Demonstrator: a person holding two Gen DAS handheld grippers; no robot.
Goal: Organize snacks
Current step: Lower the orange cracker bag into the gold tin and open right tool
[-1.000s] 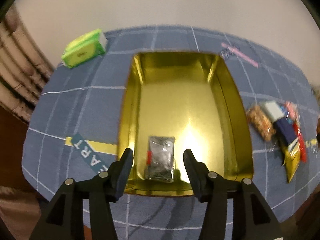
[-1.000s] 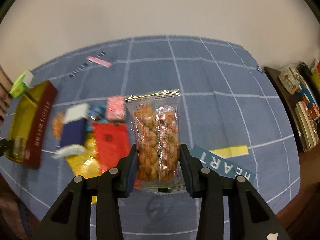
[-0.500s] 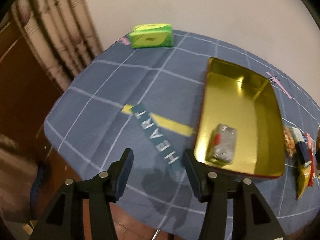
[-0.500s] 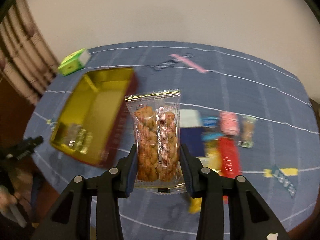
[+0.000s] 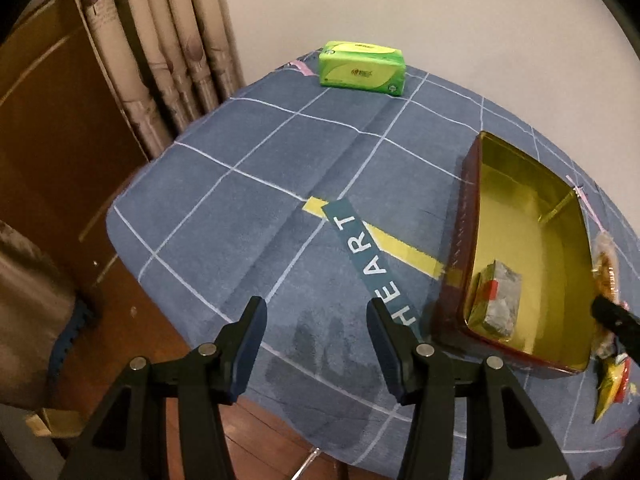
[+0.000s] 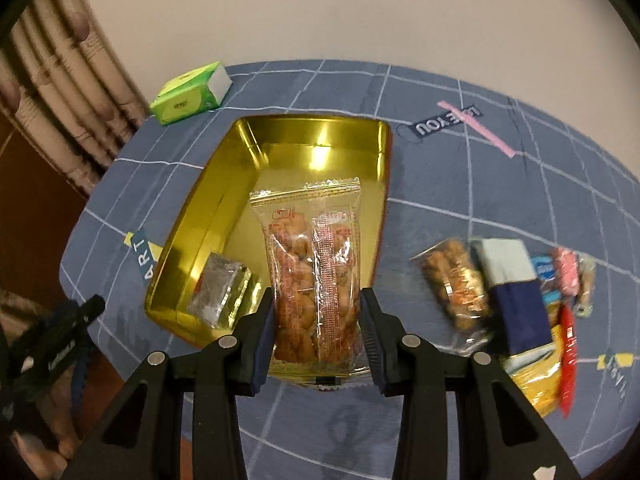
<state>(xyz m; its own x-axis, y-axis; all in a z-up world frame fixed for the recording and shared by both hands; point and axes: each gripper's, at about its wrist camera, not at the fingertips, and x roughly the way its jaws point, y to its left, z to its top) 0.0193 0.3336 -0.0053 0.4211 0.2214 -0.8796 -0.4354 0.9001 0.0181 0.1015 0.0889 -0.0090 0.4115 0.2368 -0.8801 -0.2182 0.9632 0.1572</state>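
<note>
Black gripper frames, silver screws, blue pads.

Snack pile right of tin is motion-blurred, labels unreadable. In the left wrist view that pile is cut by the frame edge (mostly gone). Silver packet print too small.

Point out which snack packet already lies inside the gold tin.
The silver foil packet, alone in the gold tin; the others are piled on the cloth or held by the right gripper.
</note>
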